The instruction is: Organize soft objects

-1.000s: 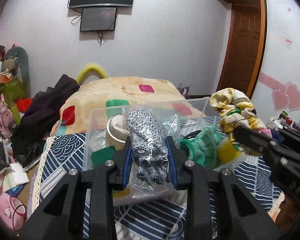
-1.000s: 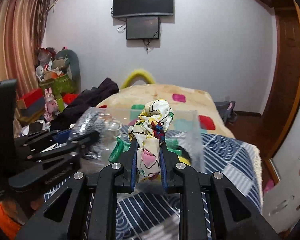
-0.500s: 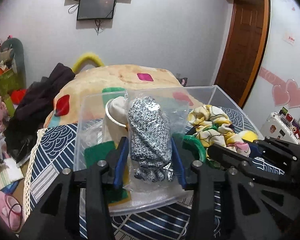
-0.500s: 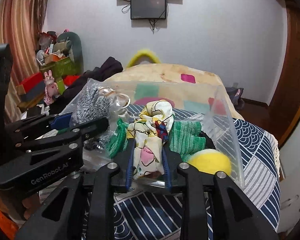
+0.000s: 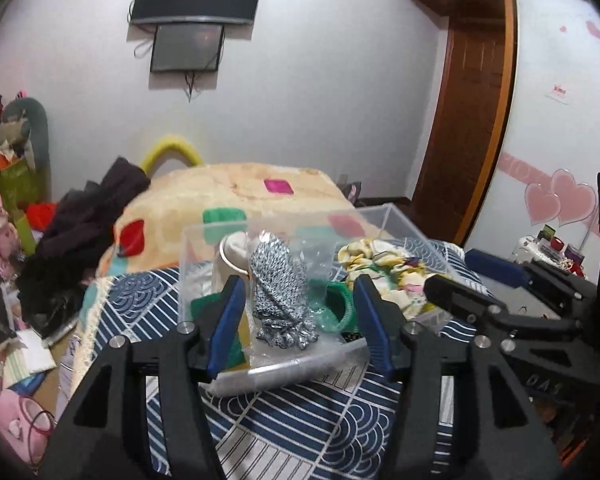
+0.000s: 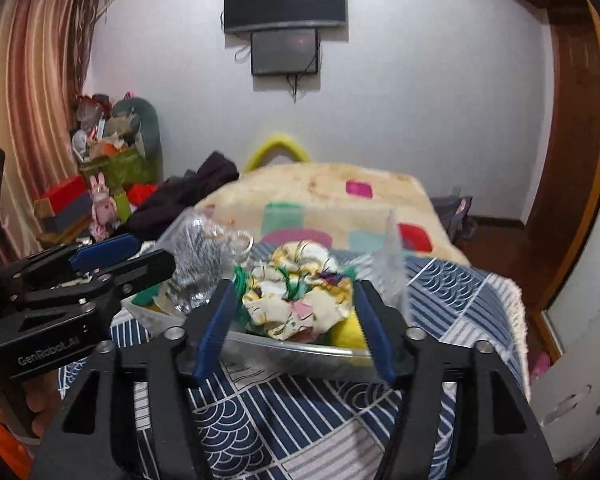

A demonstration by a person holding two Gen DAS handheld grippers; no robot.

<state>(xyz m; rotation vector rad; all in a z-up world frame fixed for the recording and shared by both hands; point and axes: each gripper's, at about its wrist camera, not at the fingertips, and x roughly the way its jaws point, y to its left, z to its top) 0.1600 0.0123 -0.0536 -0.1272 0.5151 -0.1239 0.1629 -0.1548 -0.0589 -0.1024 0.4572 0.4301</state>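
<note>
A clear plastic box [image 5: 396, 216] stands on the blue patterned cloth [image 5: 300, 412]. In it lie a black-and-white knit item in a clear bag [image 5: 280, 296], a green net piece [image 5: 340, 308] and a yellow floral cloth [image 5: 384, 264]. My left gripper [image 5: 298, 328] is open just in front of the bagged knit item, holding nothing. In the right wrist view, my right gripper [image 6: 292, 328] is open in front of the floral cloth [image 6: 300, 304], which rests in the box [image 6: 392, 248] beside a yellow ball [image 6: 350, 332].
A bed with a beige patterned blanket [image 5: 228, 196] lies behind the box. Dark clothes [image 5: 80, 236] are piled at its left. Clutter and a pink toy [image 5: 4, 224] fill the left side. A wooden door [image 5: 460, 132] and a wardrobe stand at the right.
Both grippers have opened, let go of the bagged knit item and the floral cloth in the box, and drawn back a little.
</note>
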